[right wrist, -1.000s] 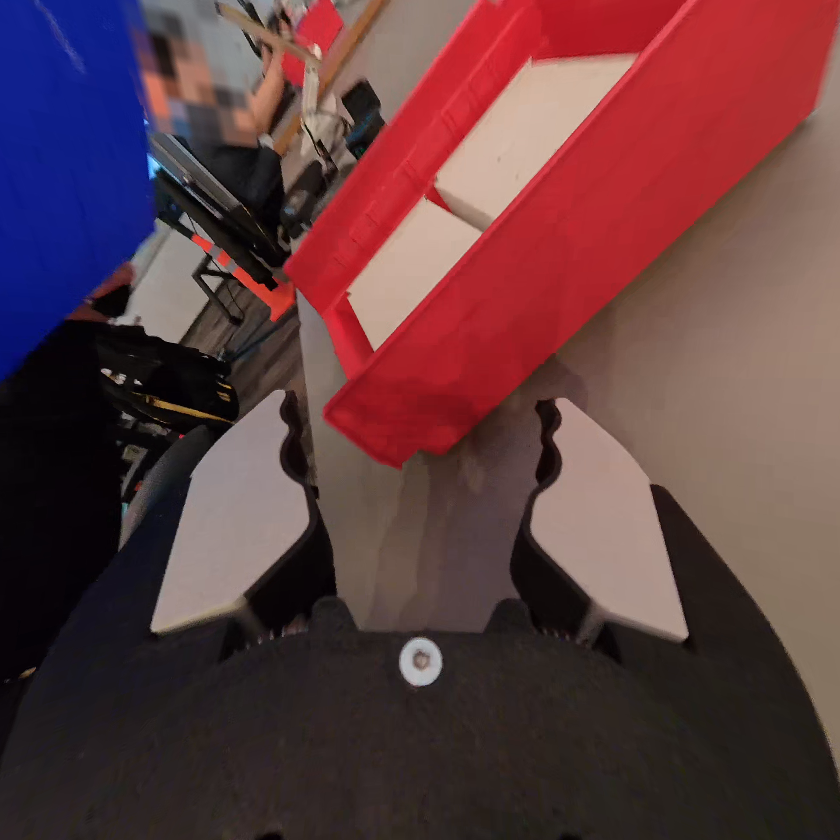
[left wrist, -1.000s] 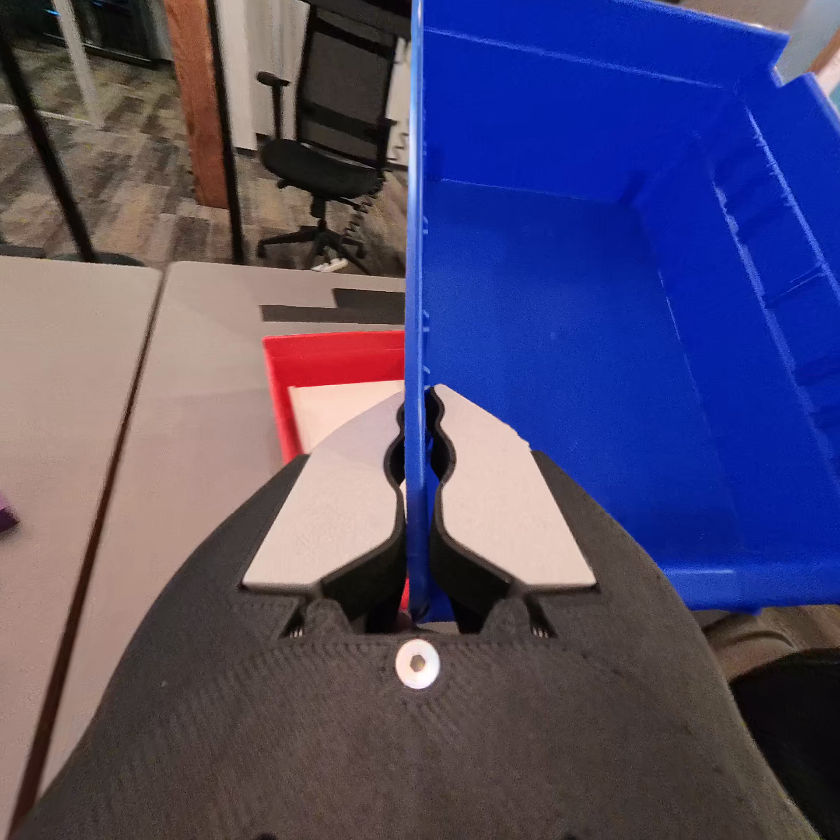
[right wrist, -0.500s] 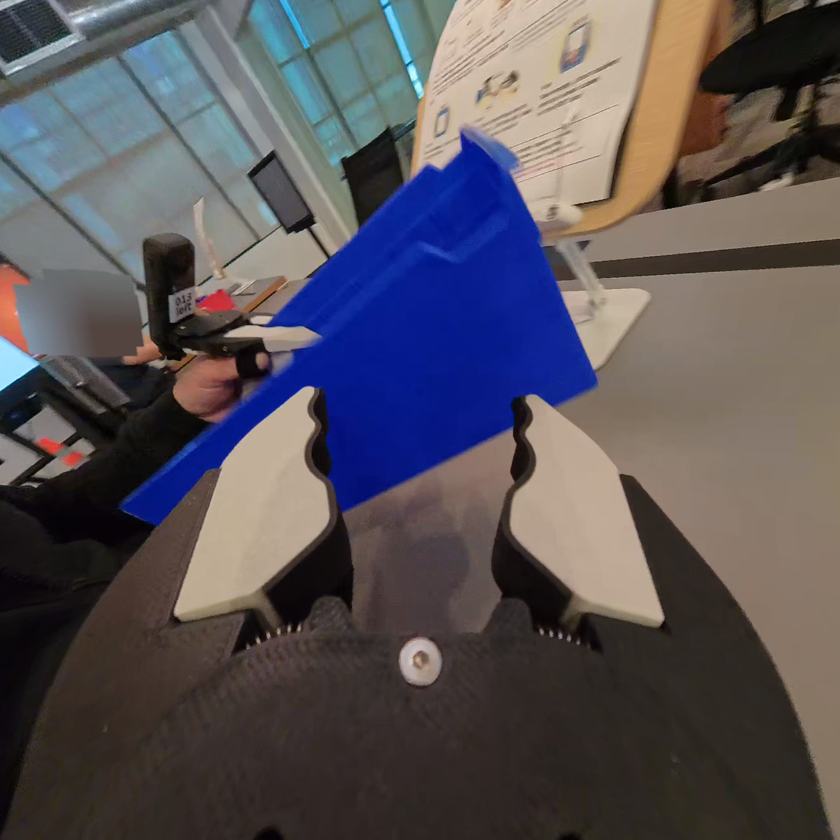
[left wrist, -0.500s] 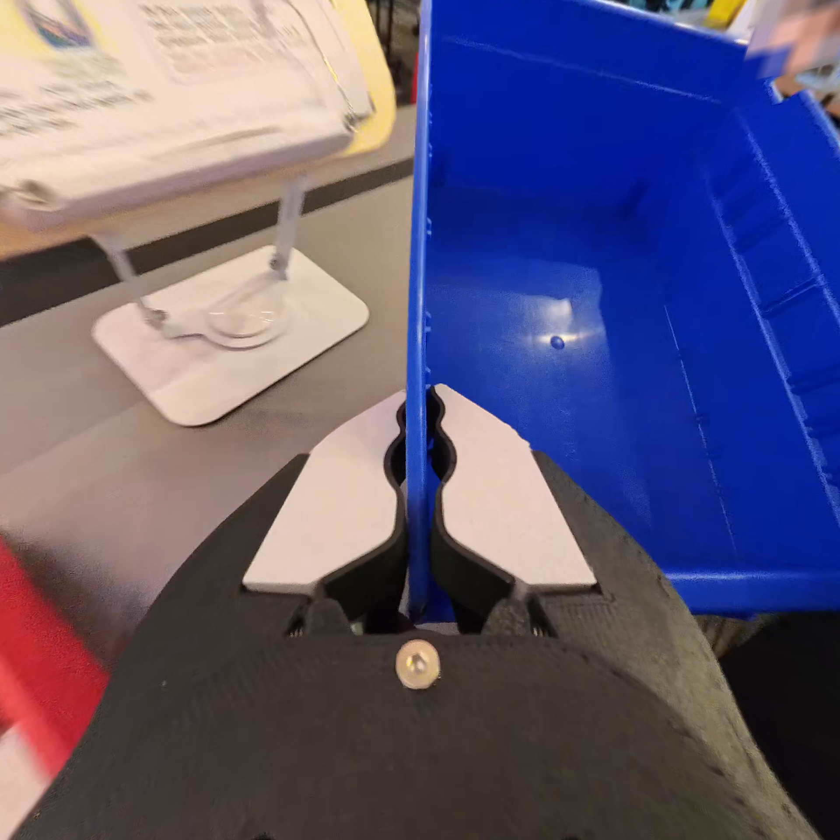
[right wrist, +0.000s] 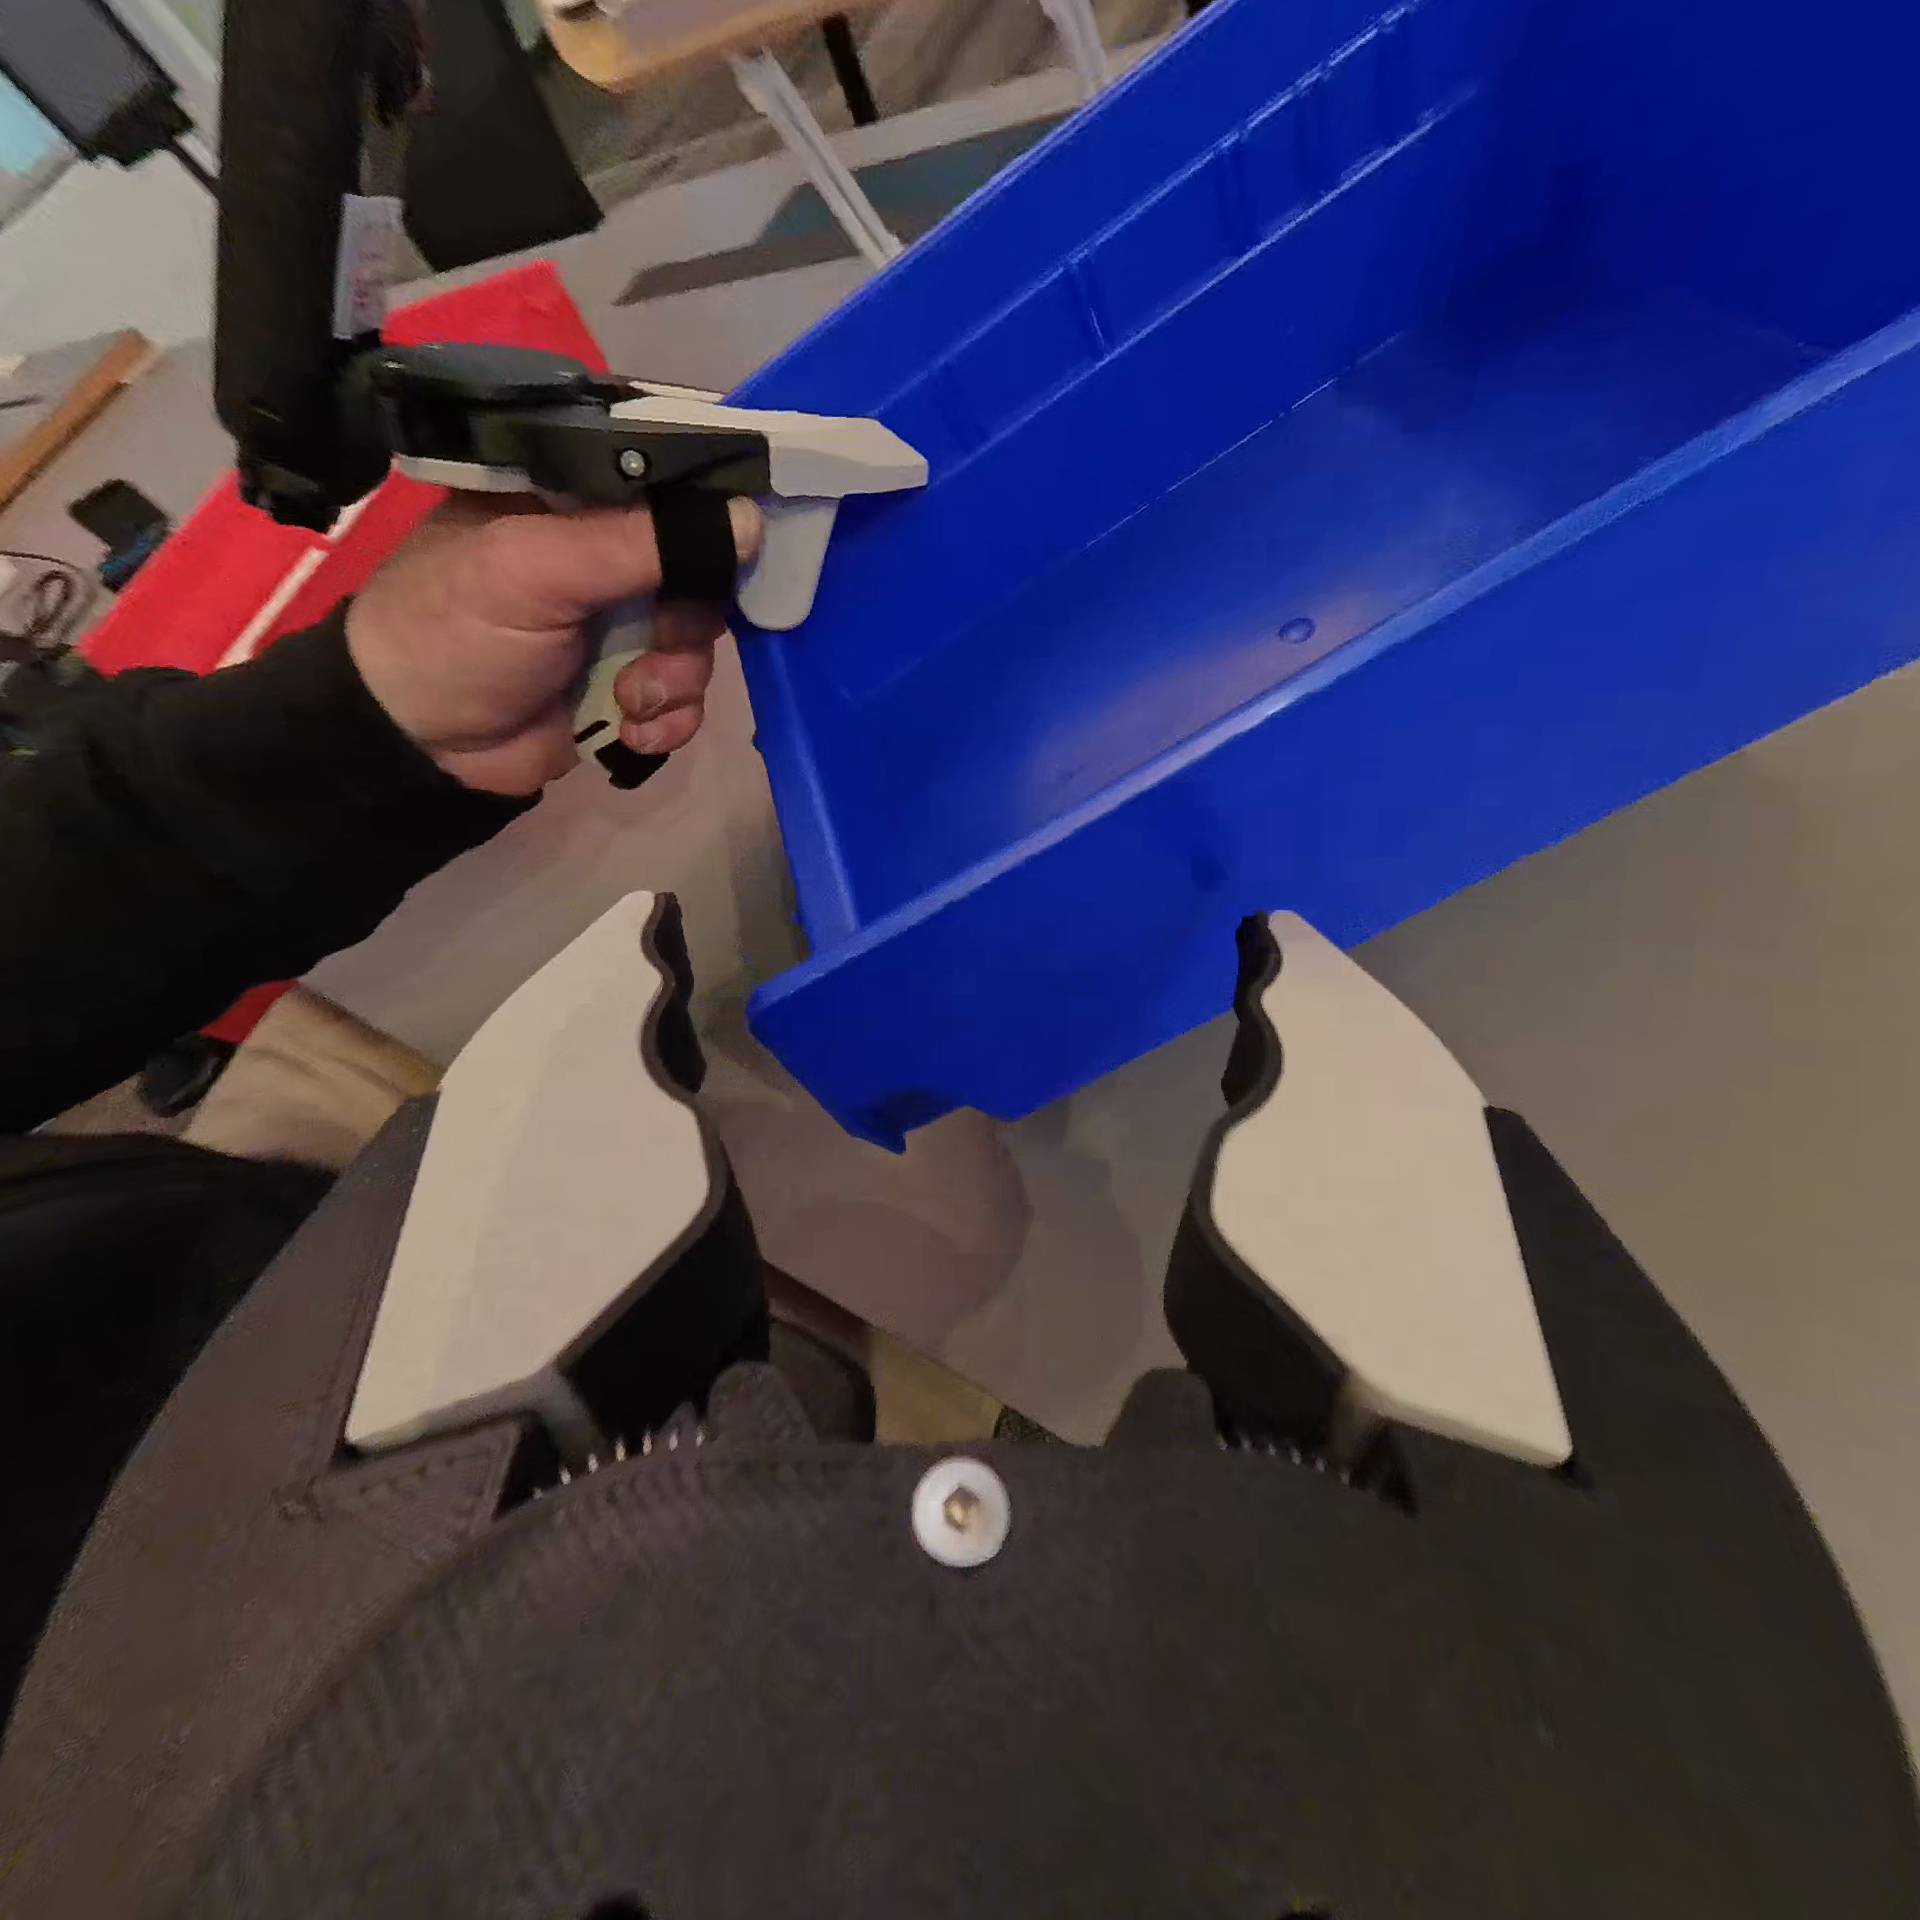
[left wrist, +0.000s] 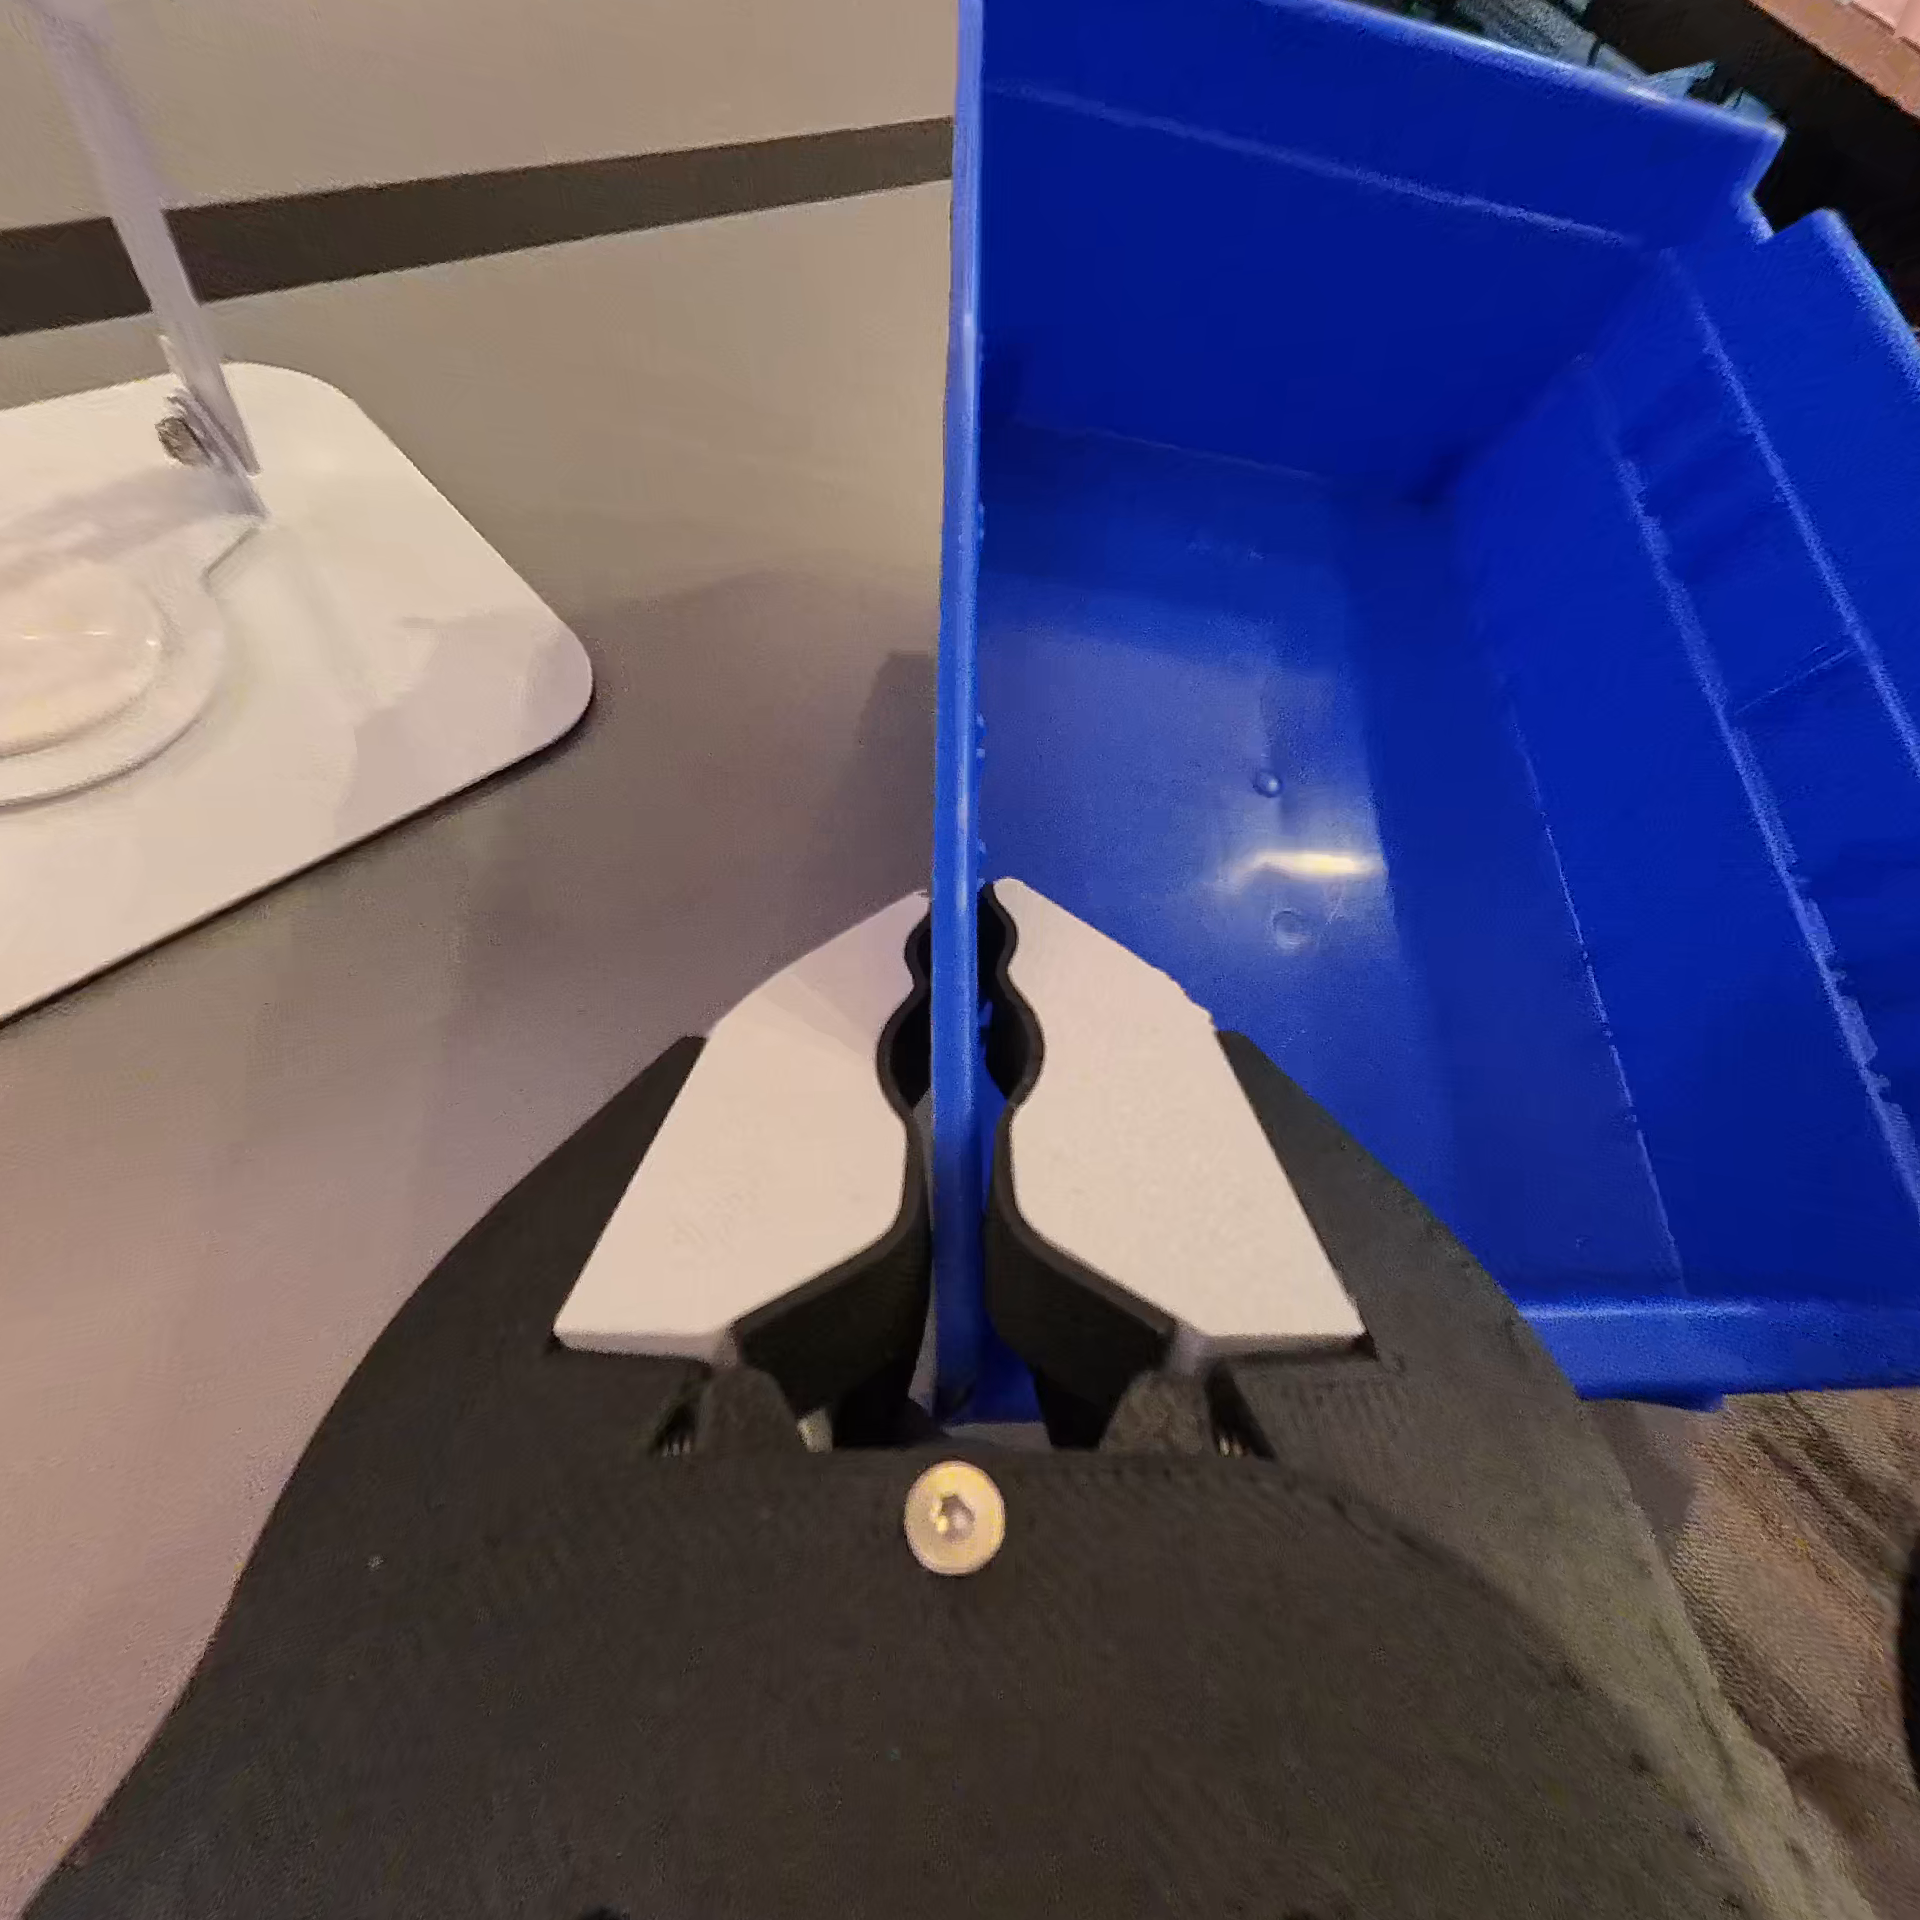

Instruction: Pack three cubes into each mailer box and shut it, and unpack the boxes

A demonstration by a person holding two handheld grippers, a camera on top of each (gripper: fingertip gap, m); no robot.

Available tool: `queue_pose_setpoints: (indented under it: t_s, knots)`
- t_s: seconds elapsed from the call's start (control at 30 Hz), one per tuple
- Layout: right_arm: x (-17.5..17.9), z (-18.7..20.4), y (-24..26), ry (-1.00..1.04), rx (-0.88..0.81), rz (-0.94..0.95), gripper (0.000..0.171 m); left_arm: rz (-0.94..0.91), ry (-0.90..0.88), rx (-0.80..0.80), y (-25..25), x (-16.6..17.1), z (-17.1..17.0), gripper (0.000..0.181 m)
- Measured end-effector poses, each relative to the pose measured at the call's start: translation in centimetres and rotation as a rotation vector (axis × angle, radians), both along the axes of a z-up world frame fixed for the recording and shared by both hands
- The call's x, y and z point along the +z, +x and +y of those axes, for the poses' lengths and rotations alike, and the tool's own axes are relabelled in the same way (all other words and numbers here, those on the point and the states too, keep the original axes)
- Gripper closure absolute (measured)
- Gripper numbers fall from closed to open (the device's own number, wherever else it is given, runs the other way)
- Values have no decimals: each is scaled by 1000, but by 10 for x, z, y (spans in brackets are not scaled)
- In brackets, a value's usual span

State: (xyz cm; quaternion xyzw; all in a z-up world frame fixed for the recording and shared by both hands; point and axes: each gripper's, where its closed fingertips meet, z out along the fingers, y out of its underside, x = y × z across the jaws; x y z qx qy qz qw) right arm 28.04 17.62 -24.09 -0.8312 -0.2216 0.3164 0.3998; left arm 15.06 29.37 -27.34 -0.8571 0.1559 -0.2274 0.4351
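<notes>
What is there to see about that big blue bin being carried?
The blue bin looks like glossy moulded plastic: long, open-topped, ribbed along one side wall, empty inside. It hangs tilted above the grey table, held by the left gripper clamped on one side wall. The right gripper is open near its lower corner, not gripping.

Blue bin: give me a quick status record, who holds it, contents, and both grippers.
held by: left gripper, shut on the blue bin side wall
bin contents: empty, no cubes visible
bin pose: tilted, near corner just above the grey table
right gripper: open, empty, by the bin's near corner
nearby: red bin behind the left hand; white stand base
</notes>
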Motion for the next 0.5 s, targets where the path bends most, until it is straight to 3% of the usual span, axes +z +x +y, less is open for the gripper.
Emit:
queue_pose_setpoints:
  t_s: [0.03, 0.13, 0.27, 0.5]
  knots:
    - [-5, 4, 2, -1, -14, -26, 75, 8, 6, 6, 4, -2, 2, 176]
    - [-25, 18, 17, 6, -36, -163, 85, 23, 11, 23, 13, -7, 8, 175]
    - [-44, 37, 35, -58, -60, -181, 94, 40, -9, 32, 27, -19, 13, 171]
    - [-50, 83, 80, -69, -137, -222, 104, -33, -46, -44, 71, -24, 19, 144]
